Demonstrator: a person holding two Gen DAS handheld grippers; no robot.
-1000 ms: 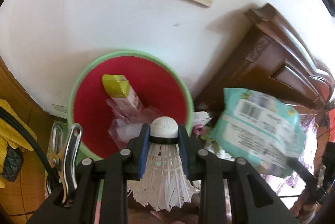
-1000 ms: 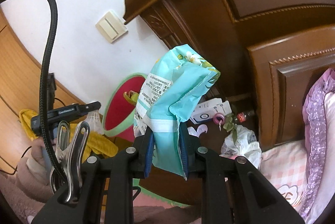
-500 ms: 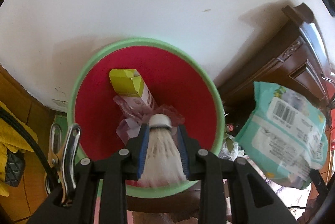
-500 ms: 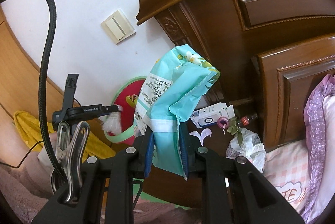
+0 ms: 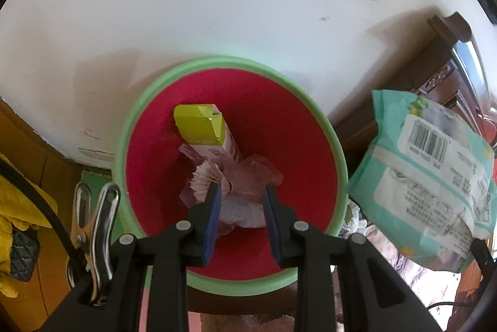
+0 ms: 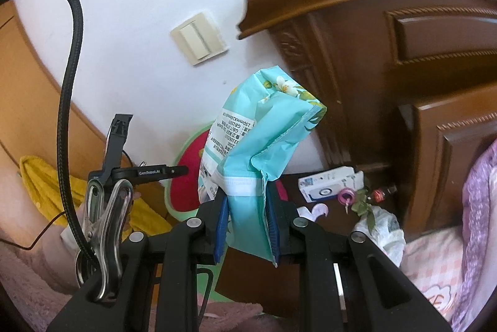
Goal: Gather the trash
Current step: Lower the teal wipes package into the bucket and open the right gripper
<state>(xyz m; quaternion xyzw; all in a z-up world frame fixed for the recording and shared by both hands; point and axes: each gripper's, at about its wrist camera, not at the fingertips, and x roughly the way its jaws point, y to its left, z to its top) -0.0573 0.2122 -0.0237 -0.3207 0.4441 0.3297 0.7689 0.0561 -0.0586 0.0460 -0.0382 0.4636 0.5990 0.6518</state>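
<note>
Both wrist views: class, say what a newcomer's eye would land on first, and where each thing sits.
The red bin with the green rim fills the left wrist view, a yellow-green carton and a shuttlecock inside it. The teal wipes packet stands pinched in the right gripper, against dark carved wooden furniture.

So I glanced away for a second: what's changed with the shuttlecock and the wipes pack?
The left tongs let the shuttlecock go; it now lies inside the red bin. The right tongs still grip the teal wipes pack, not yet binned.
</note>
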